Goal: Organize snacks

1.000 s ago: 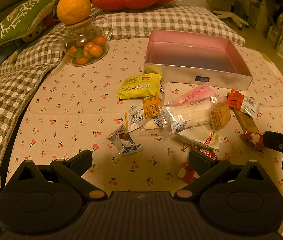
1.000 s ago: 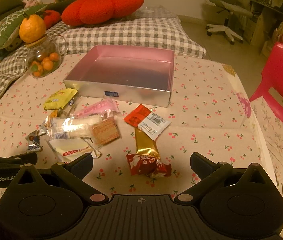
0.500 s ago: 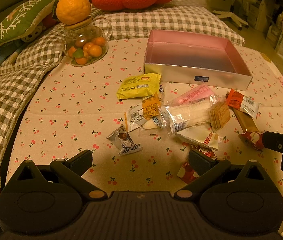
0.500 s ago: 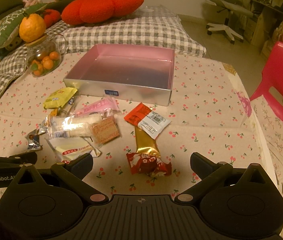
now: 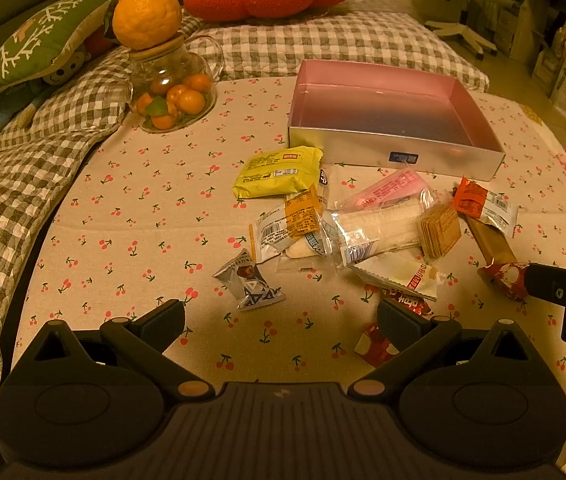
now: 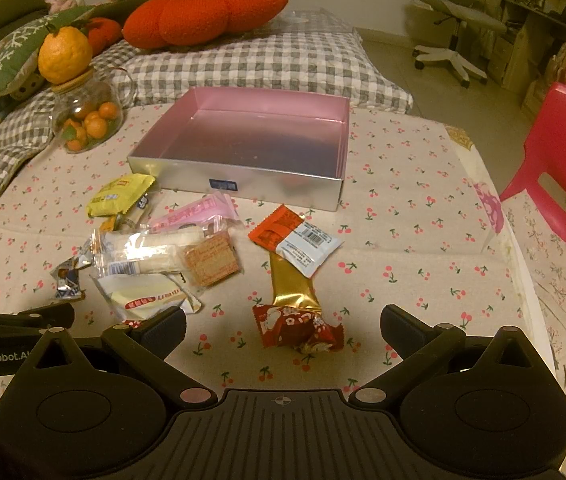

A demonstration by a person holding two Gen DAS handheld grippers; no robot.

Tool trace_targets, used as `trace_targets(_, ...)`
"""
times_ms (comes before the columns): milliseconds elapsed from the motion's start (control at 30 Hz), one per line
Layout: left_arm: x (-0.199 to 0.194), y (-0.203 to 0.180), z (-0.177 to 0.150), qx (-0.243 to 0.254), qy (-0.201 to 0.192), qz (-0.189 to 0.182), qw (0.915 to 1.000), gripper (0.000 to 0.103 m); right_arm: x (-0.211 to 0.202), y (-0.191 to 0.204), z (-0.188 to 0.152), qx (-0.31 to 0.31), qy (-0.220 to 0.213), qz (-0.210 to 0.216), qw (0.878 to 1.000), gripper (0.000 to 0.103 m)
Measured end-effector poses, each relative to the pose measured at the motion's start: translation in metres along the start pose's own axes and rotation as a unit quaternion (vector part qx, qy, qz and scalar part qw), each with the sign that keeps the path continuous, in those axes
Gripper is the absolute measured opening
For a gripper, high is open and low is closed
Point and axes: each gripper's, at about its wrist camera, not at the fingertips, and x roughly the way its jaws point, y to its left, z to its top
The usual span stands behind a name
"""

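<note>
Cherry-print cloth (image 5: 143,220): lying across most of both frames, bearing every item below.

Tin box (image 6: 243,182), pink inside, silver walls: sitting at upper centre of the right wrist view, upper right of the left wrist view. It is showing nothing inside, so the sorting looks barely begun.

Glass jar (image 5: 171,92) of small oranges, with 1 large citrus (image 5: 146,16) on its lid: standing at upper left, well apart from the snacks.

Left gripper (image 5: 281,314): hovering at the bottom of its frame, jaws spread wide, holding nothing.

Right gripper (image 6: 283,322): hovering likewise at bottom centre, jaws wide apart and empty, straddling the red end of the nearest wrapper.

Snack pile, lying just in front of the box, centre of both frames:
- Clear cracker sleeve (image 5: 375,230), overlapping its neighbours; probably crushable, so a light pinch at a crimped end seems wise.
- Yellow packet (image 5: 277,172), at the pile's upper left, near the box wall; looking puffy and light.
- Gold-and-red bar (image 6: 293,304), lying between the right gripper's fingers; likely stiff in the middle and slippery on the foil, best taken across the red end or mid-body.
- Orange-and-white packet (image 6: 297,240), resting on the bar's far end; lifting the bar may drag it.
- Small silver candy (image 5: 249,282), lying alone at the pile's lower left, nearest the left gripper; light and crinkly, to be taken at its twisted corner.
</note>
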Motion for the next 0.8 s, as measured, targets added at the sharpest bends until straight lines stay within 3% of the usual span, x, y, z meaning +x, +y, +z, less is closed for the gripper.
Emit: trace_targets(800, 0.0023, 0.0018, -0.0014, -0.001, 0.001, -0.006, 1.0, 0.103, 0.0021, -0.0011, -0.0011, -0.001, 0.004, -0.002, 1.0, 0.103)
